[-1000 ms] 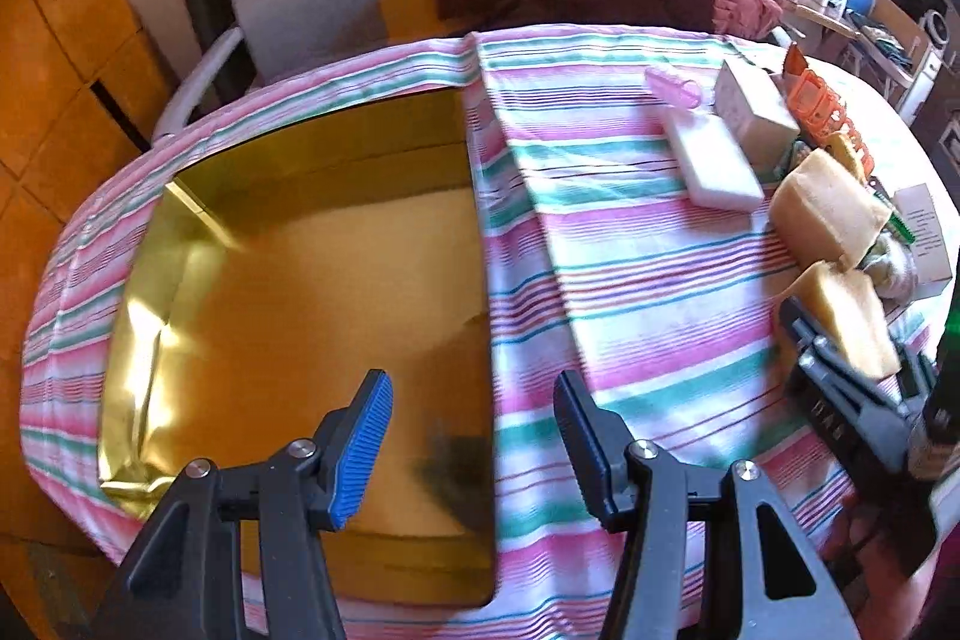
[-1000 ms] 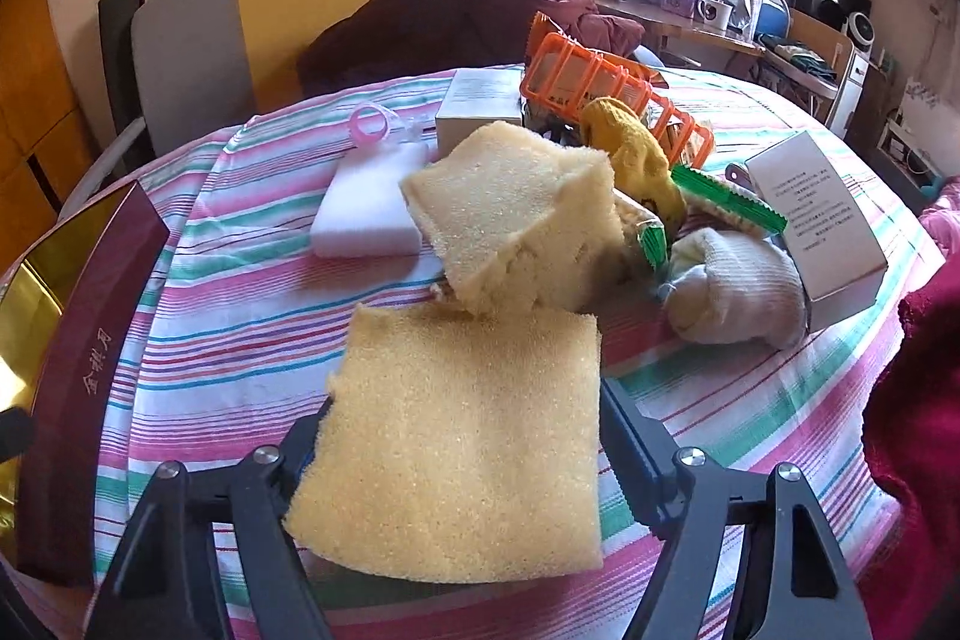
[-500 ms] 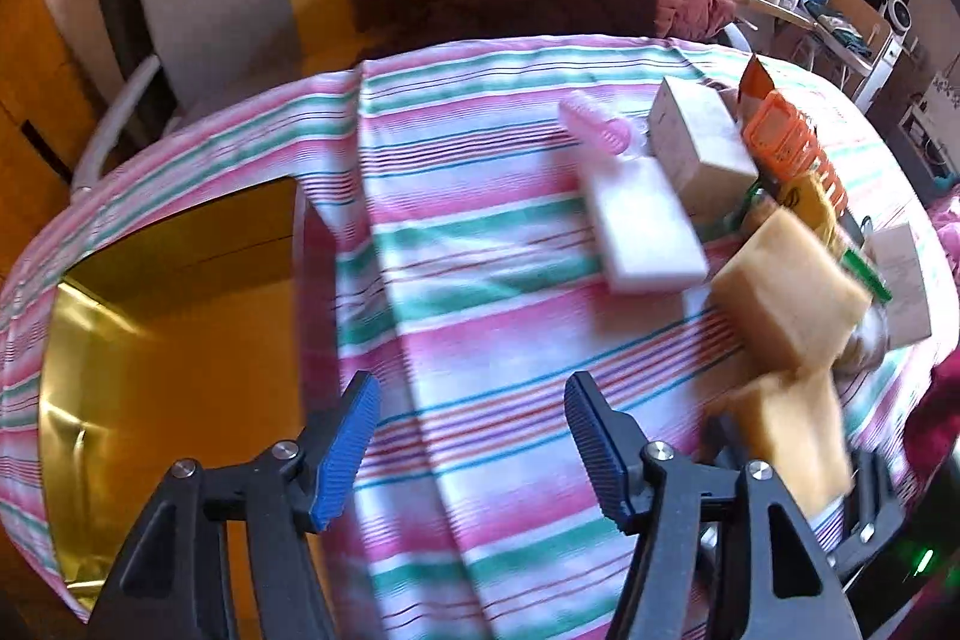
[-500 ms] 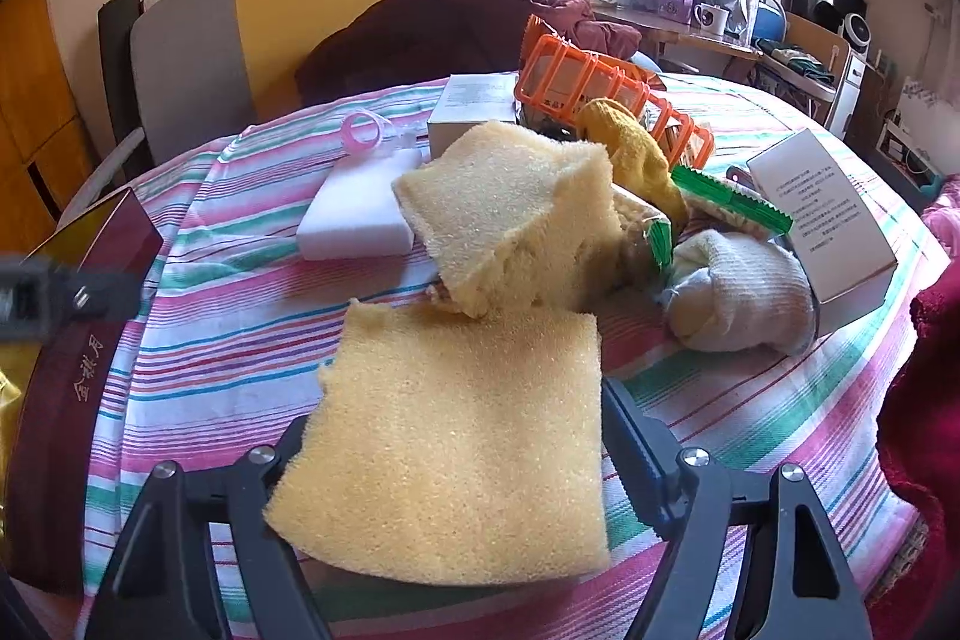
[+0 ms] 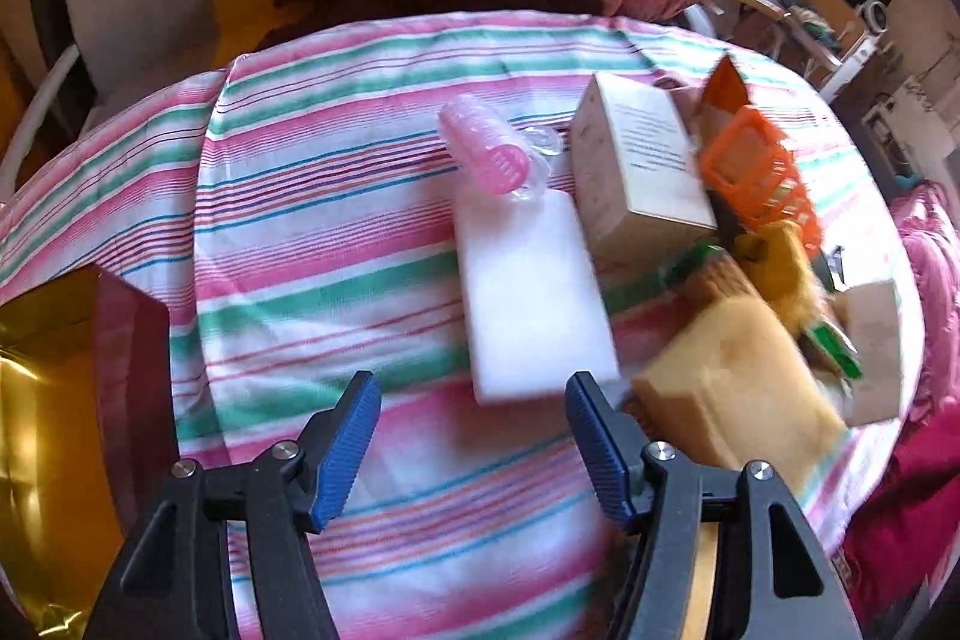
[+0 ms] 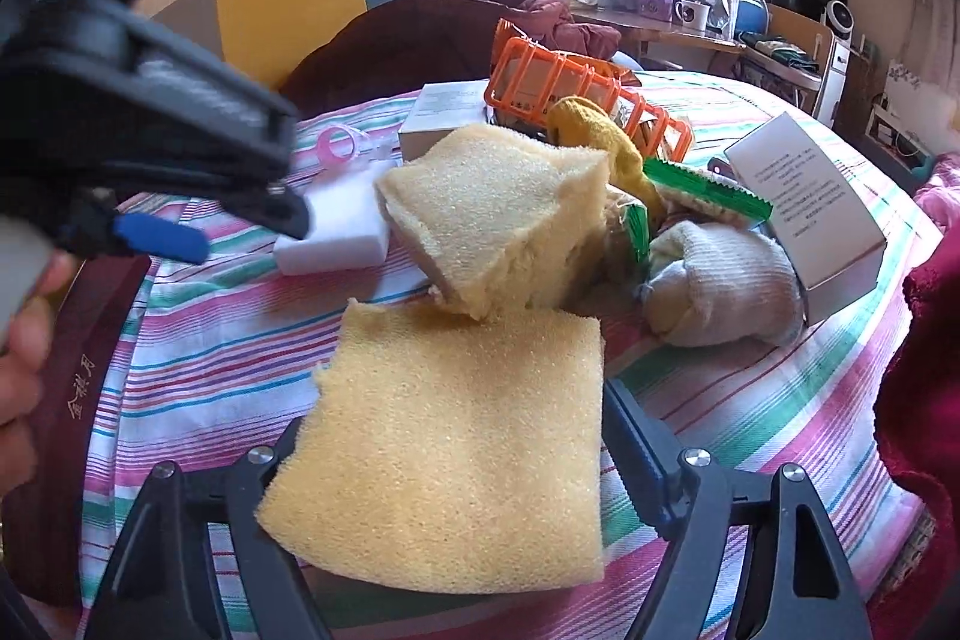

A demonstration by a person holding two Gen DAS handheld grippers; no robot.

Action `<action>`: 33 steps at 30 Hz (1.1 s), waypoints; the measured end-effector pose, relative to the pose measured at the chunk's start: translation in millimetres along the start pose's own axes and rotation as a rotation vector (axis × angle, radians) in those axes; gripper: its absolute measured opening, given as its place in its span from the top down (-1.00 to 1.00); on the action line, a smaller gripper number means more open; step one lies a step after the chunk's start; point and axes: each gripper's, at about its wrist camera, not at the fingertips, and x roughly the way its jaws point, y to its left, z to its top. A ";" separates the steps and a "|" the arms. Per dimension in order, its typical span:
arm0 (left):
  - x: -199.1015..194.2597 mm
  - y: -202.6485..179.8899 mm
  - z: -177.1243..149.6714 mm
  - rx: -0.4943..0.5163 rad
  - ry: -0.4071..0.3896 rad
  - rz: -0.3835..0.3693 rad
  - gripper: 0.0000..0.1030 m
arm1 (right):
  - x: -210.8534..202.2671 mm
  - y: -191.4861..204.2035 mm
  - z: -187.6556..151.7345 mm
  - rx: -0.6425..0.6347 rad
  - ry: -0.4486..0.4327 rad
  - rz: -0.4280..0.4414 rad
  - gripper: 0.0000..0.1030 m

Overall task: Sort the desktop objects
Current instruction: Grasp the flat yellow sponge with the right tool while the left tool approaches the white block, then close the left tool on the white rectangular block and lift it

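Two claws in view. Left claw [image 5: 471, 451] points steeply down over the striped cloth [image 5: 336, 244] of the counter, blue pads [image 5: 348, 451] spread wide with nothing between them — released; the picture is smeared, so edges are soft. White block [image 5: 531, 298] lies just past its tips at 12 o'clock, and a pink hair roller [image 5: 486, 148] touches the block's far end, toward 11 o'clock. Cardboard box [image 5: 639, 166] stands beside the block at 1 o'clock, with an orange basket [image 5: 759, 172] behind it. Gold-lined box [image 5: 48, 412] sits at the counter's 9 o'clock edge, its dark red wall facing the cloth. Right claw [image 6: 453, 430] is clenched on a flat yellow sponge [image 6: 456, 436], which fills the gap between the fingers and rests low over the cloth. Second yellow sponge [image 6: 498, 214], thicker and wedge-shaped, leans at 12 o'clock from it, touching its far edge. Rolled white sock [image 6: 714, 274] lies at 2 o'clock, against a grey carton [image 6: 810, 202]; green wrapper [image 6: 702, 190] and a yellow sock [image 6: 600, 130] are piled between sponge and carton. In the right wrist view the left claw hangs at 10 o'clock, with fingers of a person's hand [image 6: 24, 334] behind it.
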 end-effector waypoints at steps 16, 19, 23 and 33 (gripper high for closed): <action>47.8 -25.6 35.6 -0.020 0.028 -0.013 -0.32 | 8.4 -2.1 0.0 -0.007 0.014 0.004 -0.59; 50.7 -28.6 36.5 0.005 -0.026 0.001 -0.32 | 9.2 -2.2 -1.7 -0.013 0.014 0.001 -0.60; 53.3 -22.3 32.9 0.023 -0.079 -0.048 -0.35 | 10.2 -3.4 -1.9 -0.013 0.012 0.002 -0.60; 53.2 -16.7 33.3 0.094 -0.047 -0.065 -0.14 | 2.5 0.6 -3.6 -0.031 0.032 0.005 -0.50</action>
